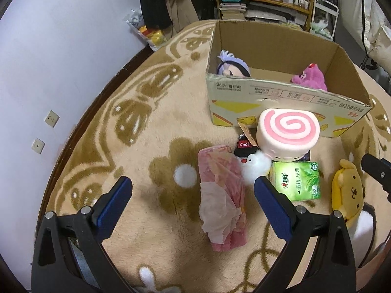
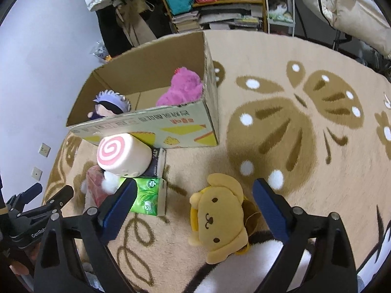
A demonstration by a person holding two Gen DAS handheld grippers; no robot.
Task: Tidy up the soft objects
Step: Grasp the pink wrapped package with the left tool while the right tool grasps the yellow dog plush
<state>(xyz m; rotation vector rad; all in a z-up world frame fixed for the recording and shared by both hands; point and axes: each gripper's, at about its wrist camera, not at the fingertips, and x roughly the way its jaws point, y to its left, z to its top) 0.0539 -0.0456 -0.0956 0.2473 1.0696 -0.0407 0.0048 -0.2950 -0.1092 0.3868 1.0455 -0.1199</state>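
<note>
My left gripper (image 1: pixel 193 185) is open over the pink tissue pack (image 1: pixel 222 195) lying on the rug. My right gripper (image 2: pixel 195 190) is open, with the yellow dog plush (image 2: pixel 220 217) lying between its fingers; the plush also shows in the left wrist view (image 1: pixel 347 190). A pink swirl roll cushion (image 1: pixel 288 131) rests on a dark box in front of the cardboard box (image 1: pixel 281 97). A small white plush (image 1: pixel 254 168) and a green tissue pack (image 1: pixel 298 180) lie beside it. A purple-haired doll (image 1: pixel 232 66) and a magenta plush (image 1: pixel 310 78) are inside the box.
The beige patterned rug (image 2: pixel 293 134) stretches to the right. A white wall (image 1: pixel 48 73) stands at the left. Shelves with books and bags (image 2: pixel 215 5) are behind the box. The left gripper shows at the left edge of the right wrist view (image 2: pixel 48 197).
</note>
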